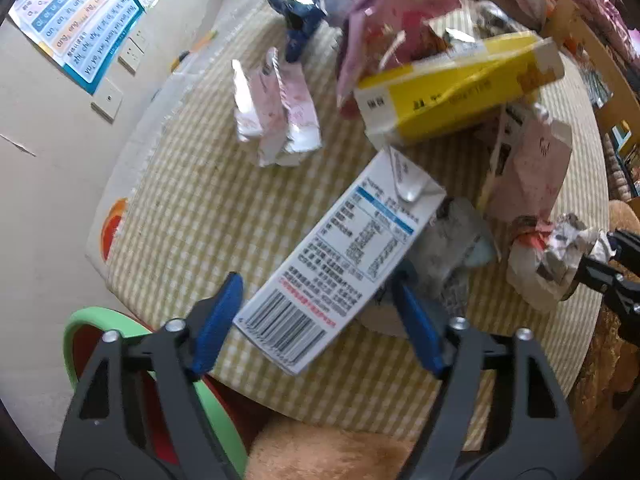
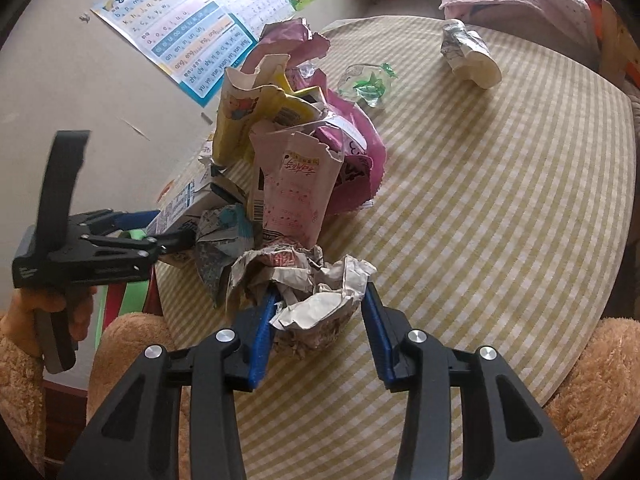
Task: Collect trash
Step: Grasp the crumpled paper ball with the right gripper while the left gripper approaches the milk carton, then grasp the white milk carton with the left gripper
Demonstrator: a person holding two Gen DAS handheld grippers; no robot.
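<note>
Covering table: checked cloth (image 2: 500,208) lying under heaped trash
Wall: chart (image 2: 180,36) hanging far left
Left claw (image 1: 320,320): straddling carton (image 1: 340,256), grip unclear
Right claw (image 2: 320,320): pinching crumpled paper (image 2: 320,292)

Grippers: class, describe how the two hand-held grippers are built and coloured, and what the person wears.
Both the left gripper and right gripper have black angular linkage arms with silver rivets and blue ribbed fingers. The left has a black pistol-style handle. The sleeves are fuzzy tan fleece.
</note>
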